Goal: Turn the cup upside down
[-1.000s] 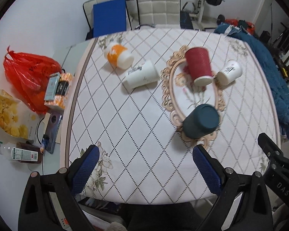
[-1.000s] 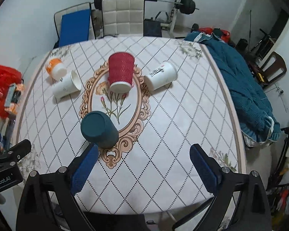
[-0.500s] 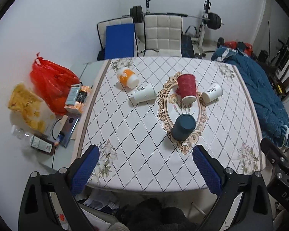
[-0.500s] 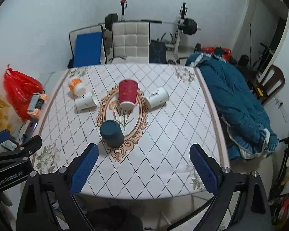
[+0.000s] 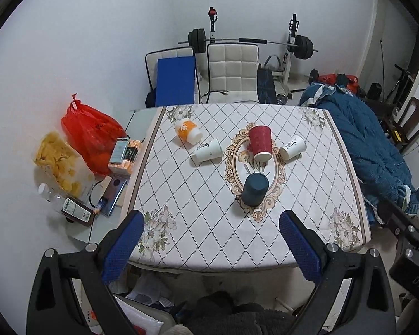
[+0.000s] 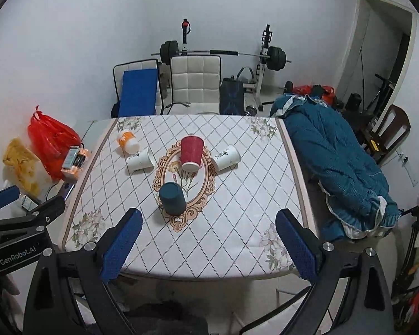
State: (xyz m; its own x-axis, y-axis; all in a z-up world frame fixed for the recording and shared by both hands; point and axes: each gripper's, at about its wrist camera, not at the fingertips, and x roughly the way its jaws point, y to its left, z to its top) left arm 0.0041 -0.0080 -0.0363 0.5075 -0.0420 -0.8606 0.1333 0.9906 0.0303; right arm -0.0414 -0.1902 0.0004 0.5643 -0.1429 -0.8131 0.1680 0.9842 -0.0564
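Cups lie scattered mid-frame: orange cup (image 5: 186,131) left, two white ones on their sides, red cup (image 5: 260,143) and dark teal cup (image 5: 254,188) inverted on the oval motif. You've pulled both grippers — left gripper (image 5: 211,247), right gripper (image 6: 206,247) — back and up, jaws spread and empty, so no flip is under way.

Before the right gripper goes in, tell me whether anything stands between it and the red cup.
Yes: the dark teal cup stands upside down on the table, nearer than the red cup and slightly left of the open right gripper. It partly blocks a straight reach.
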